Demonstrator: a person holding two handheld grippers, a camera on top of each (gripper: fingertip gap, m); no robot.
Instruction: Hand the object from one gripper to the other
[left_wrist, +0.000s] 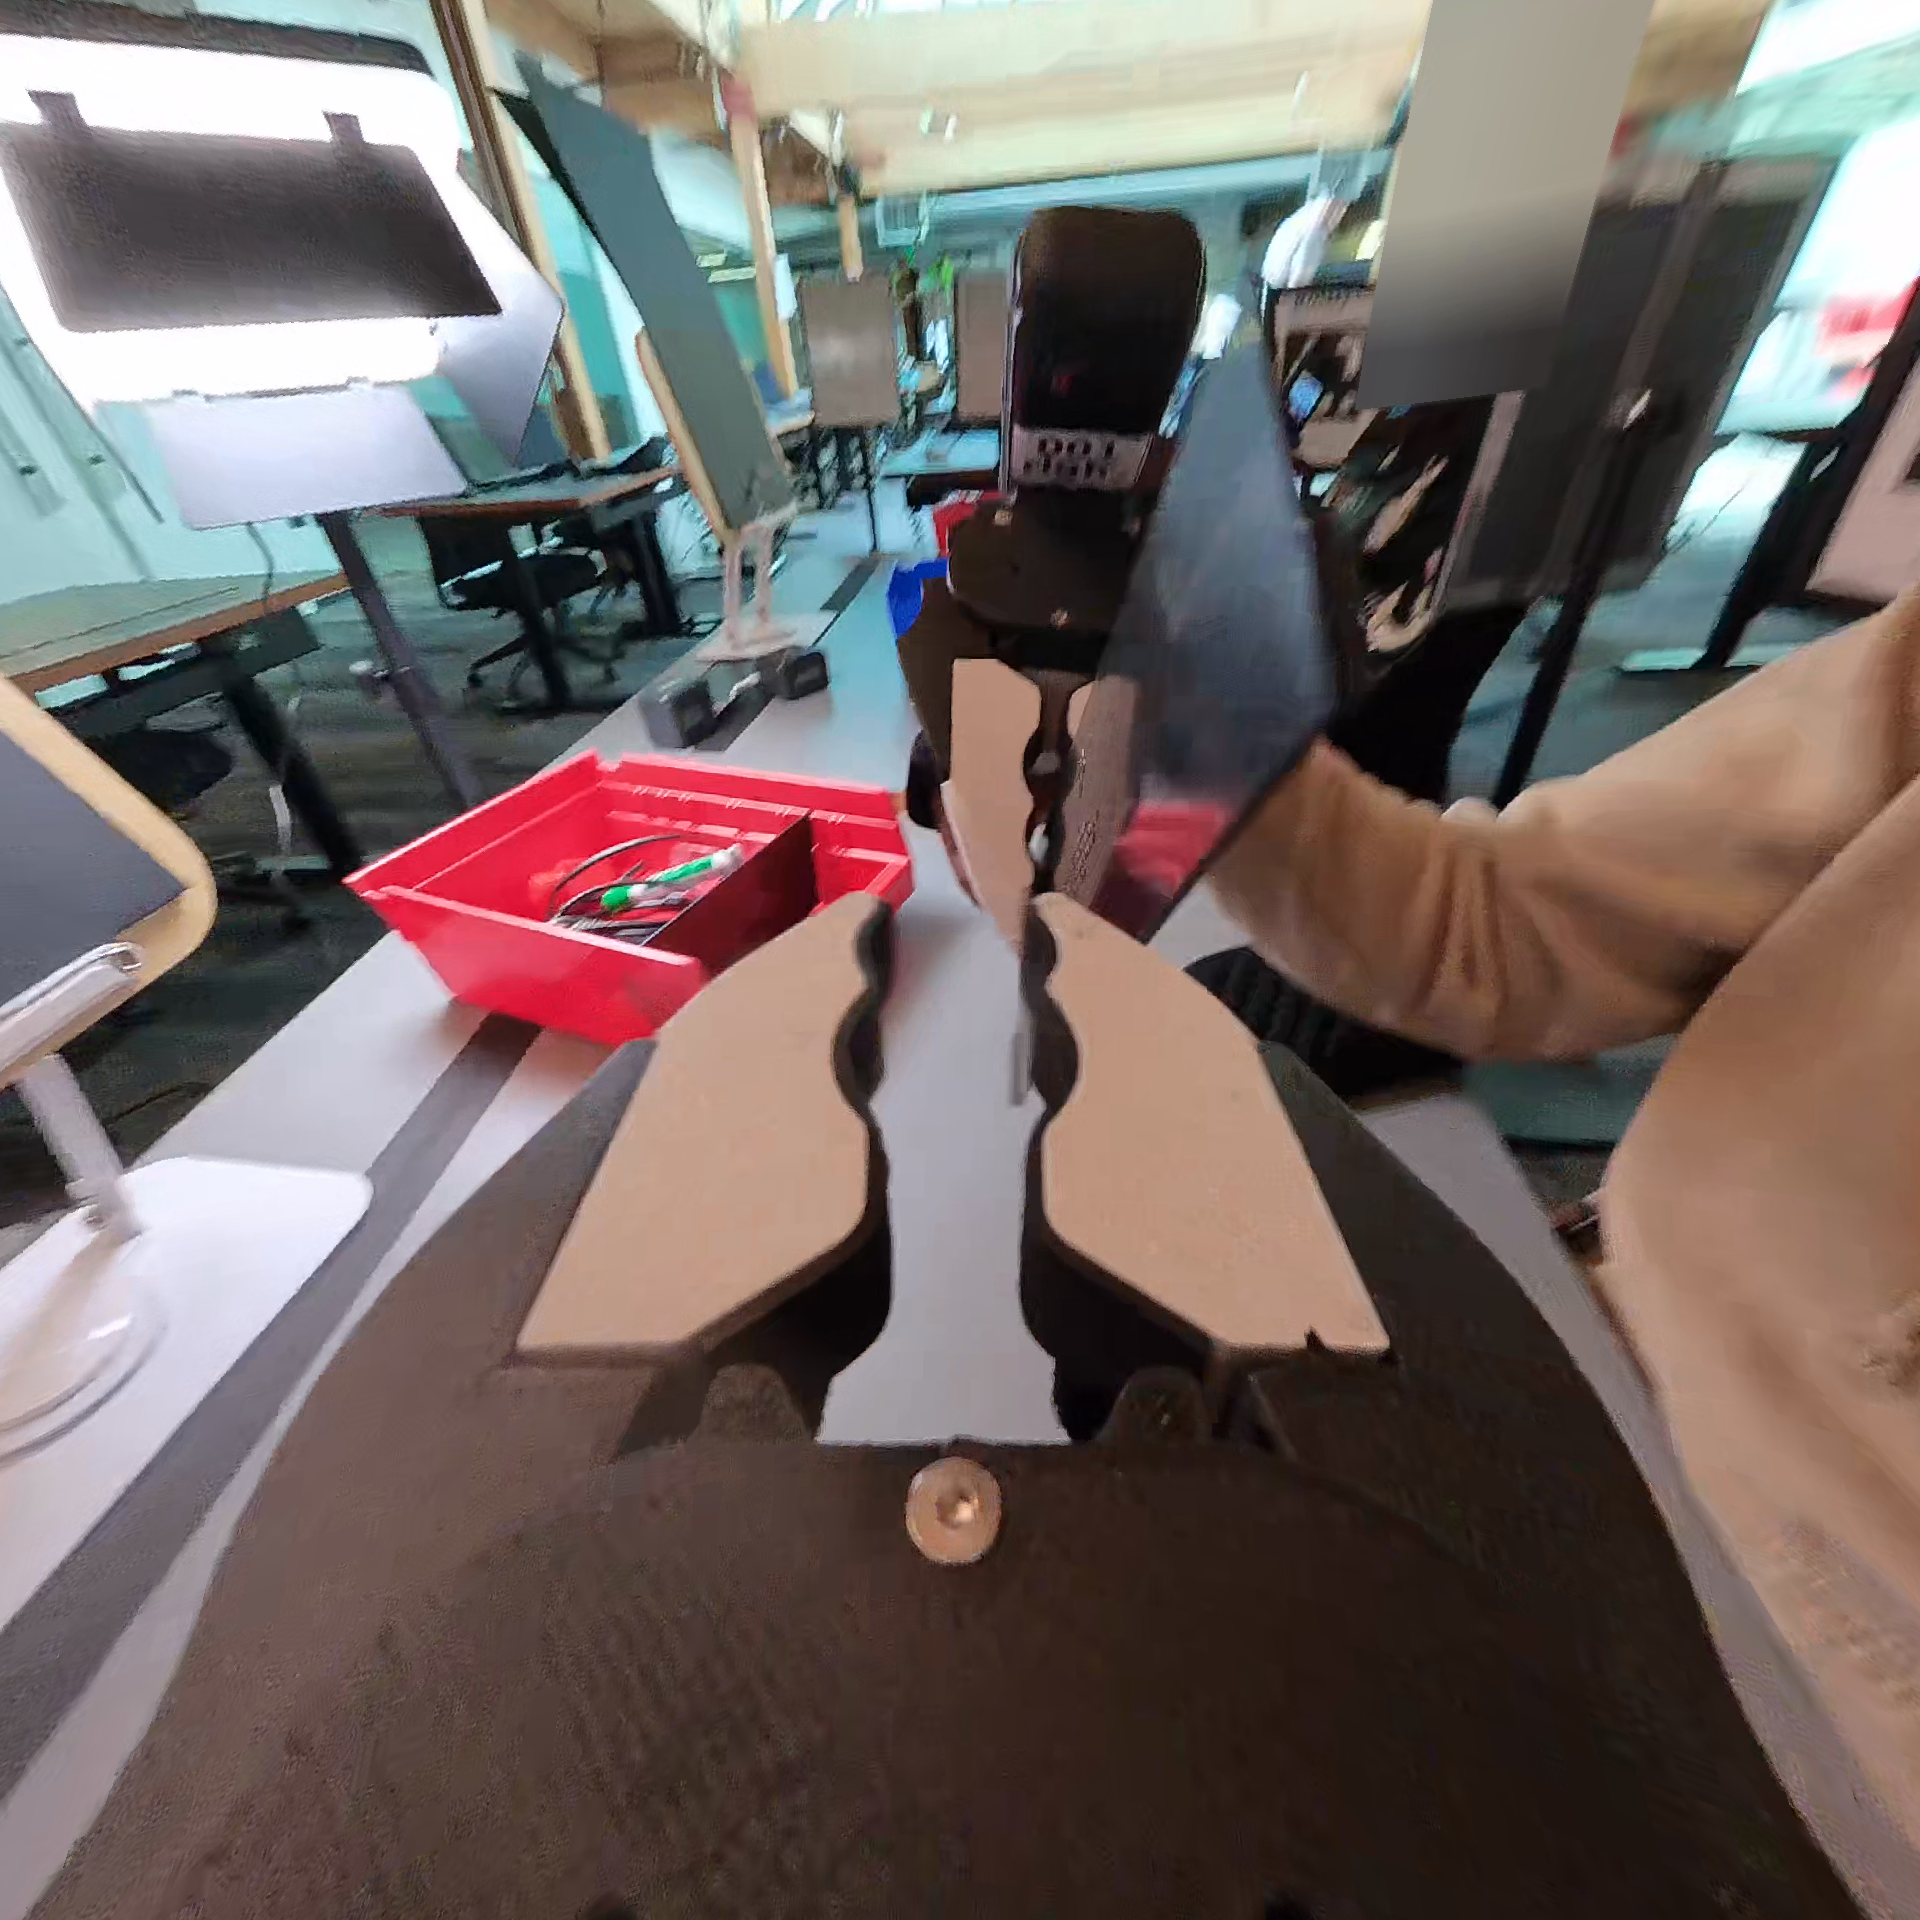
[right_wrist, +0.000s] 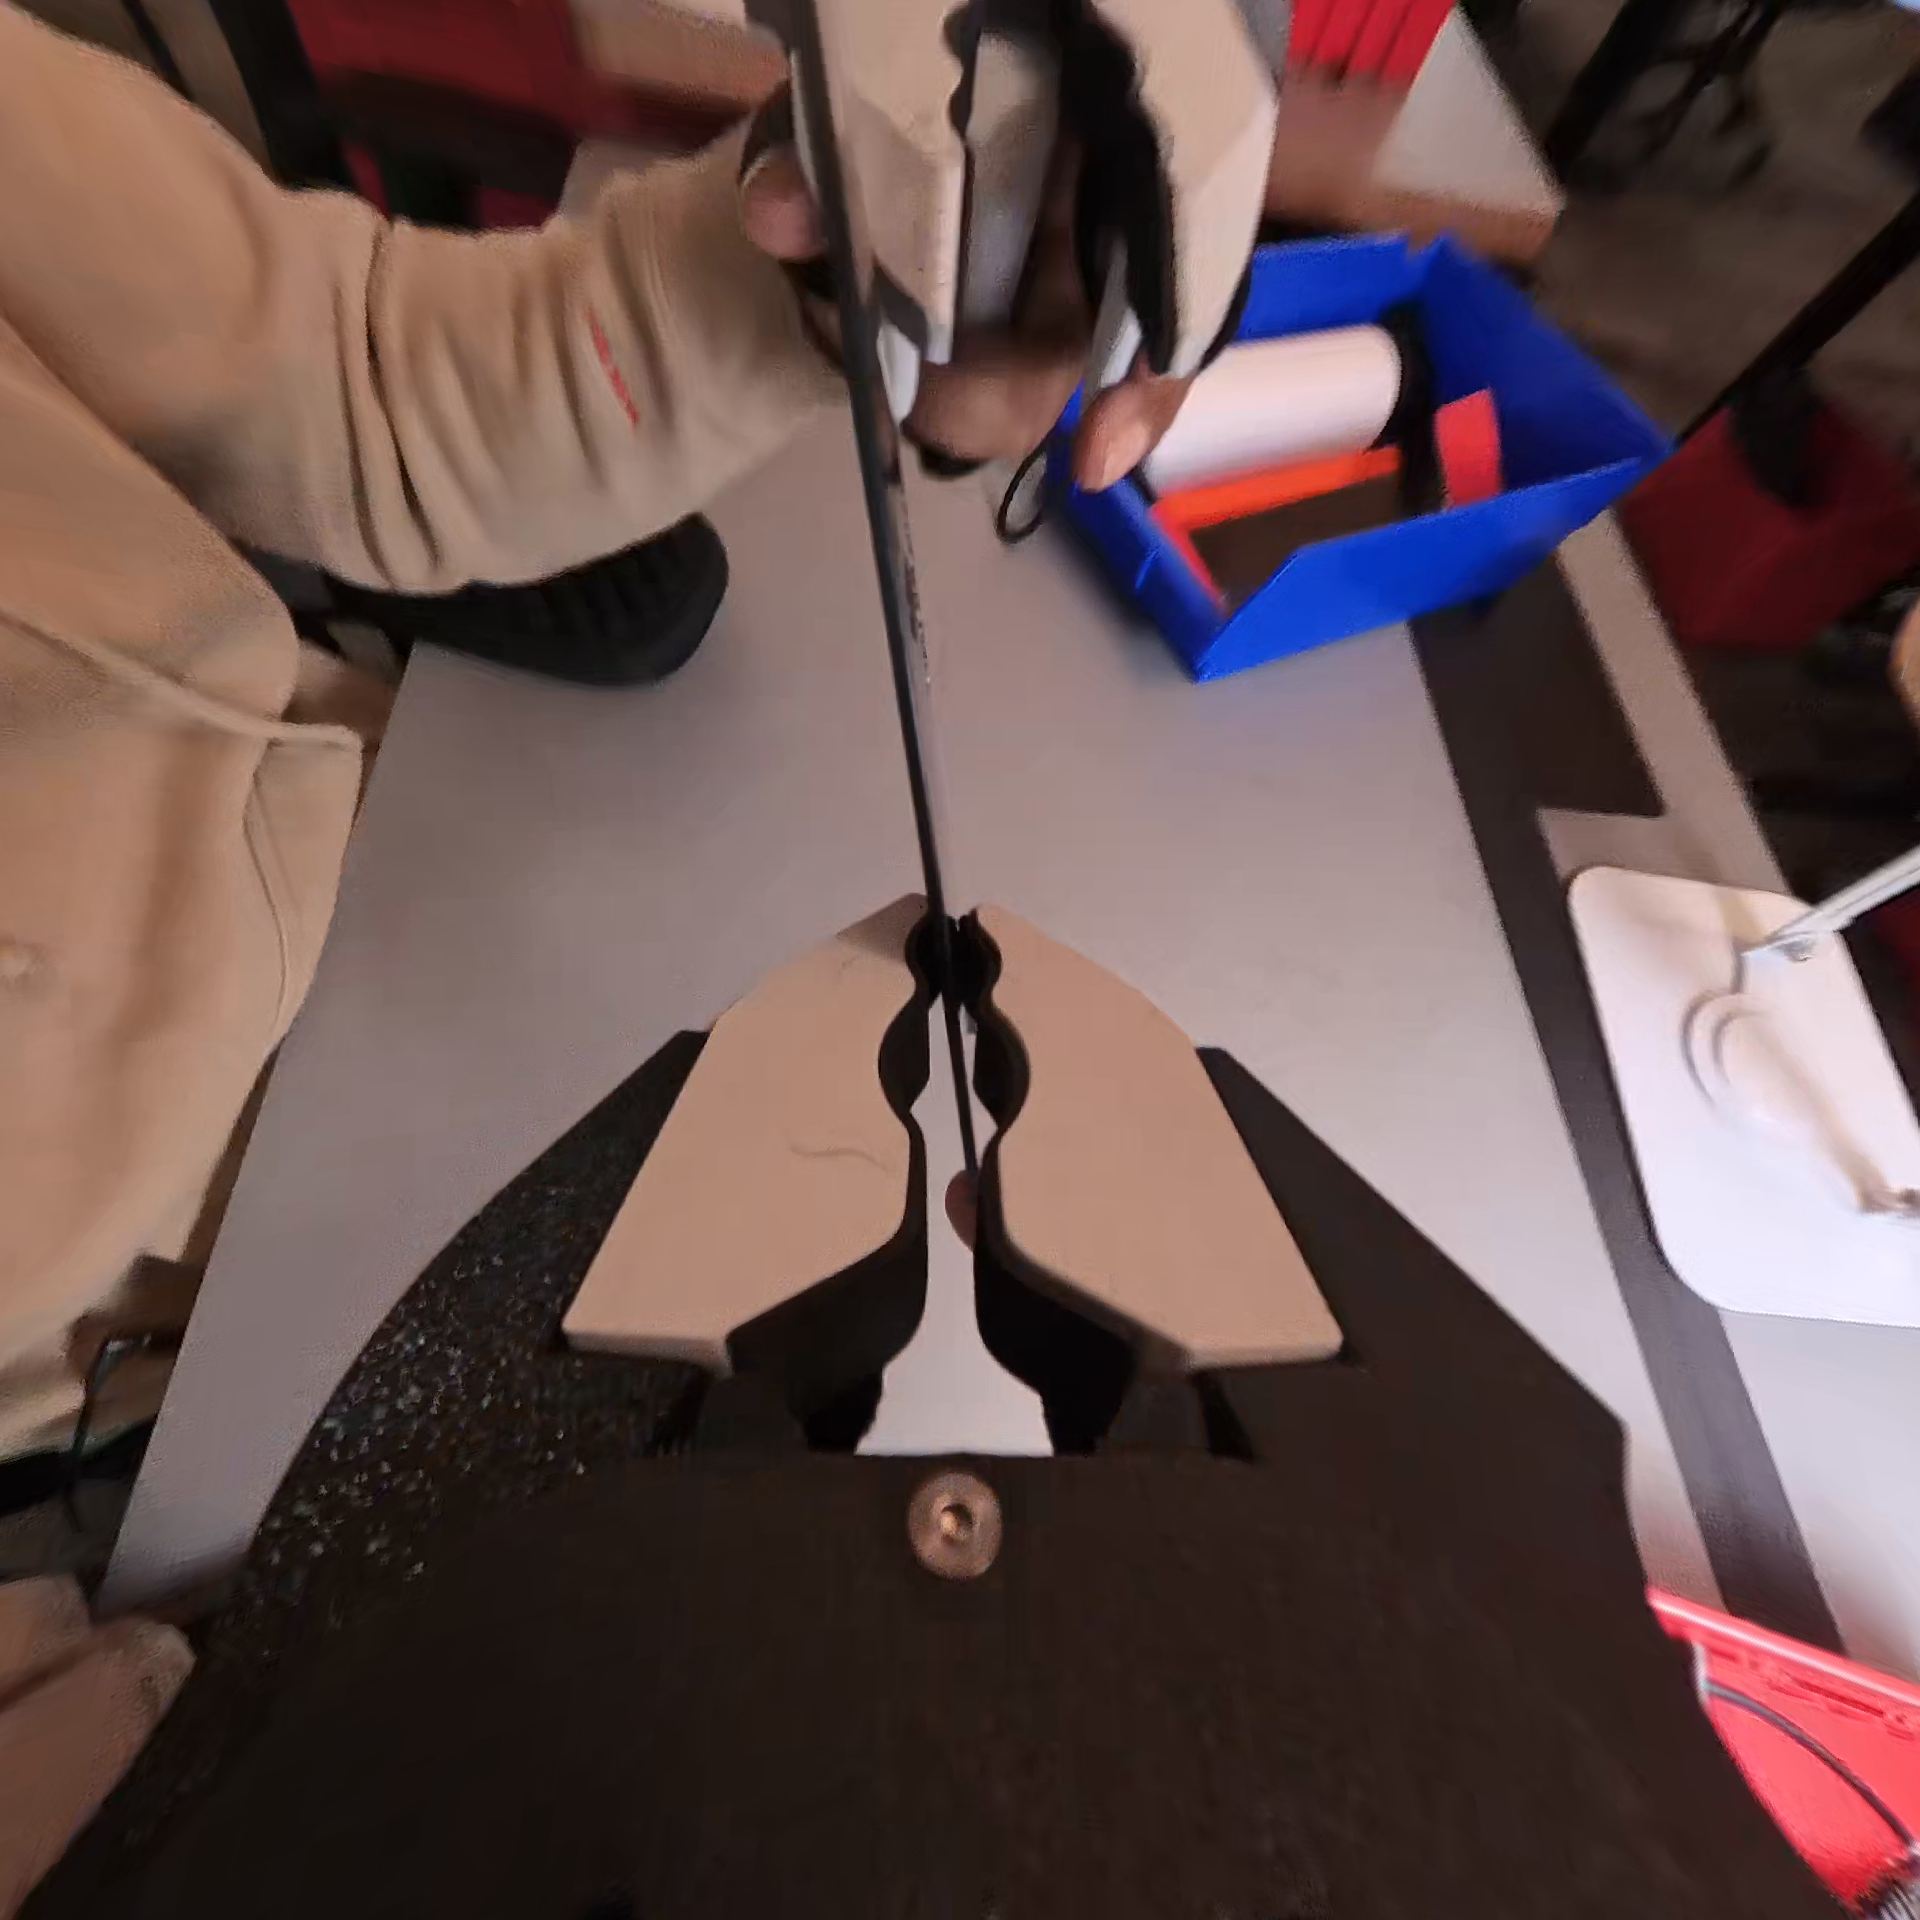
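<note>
The object is a thin, flat, dark sheet (left_wrist: 1226, 623). In the right wrist view it shows edge-on (right_wrist: 894, 520). My right gripper (right_wrist: 951, 920) is shut on its near edge, and both pads press on it. The sheet runs from there up to my left gripper (right_wrist: 1039, 312). In the left wrist view my left gripper (left_wrist: 961, 914) has its jaws apart. The sheet's edge lies along the right finger (left_wrist: 1164, 1122), and a clear gap separates it from the left finger (left_wrist: 727, 1122). My right gripper (left_wrist: 1039, 810) faces it, close in front, above the grey table (right_wrist: 1143, 779).
A red bin (left_wrist: 499, 914) with cables and a black divider sits left of the grippers. A blue bin (right_wrist: 1455, 561) holds a white roll. A white stand base (right_wrist: 1766, 1091) is at the table's edge. A person's beige sleeve (left_wrist: 1558, 883) reaches in. Left tips to right tips: about 8 centimetres.
</note>
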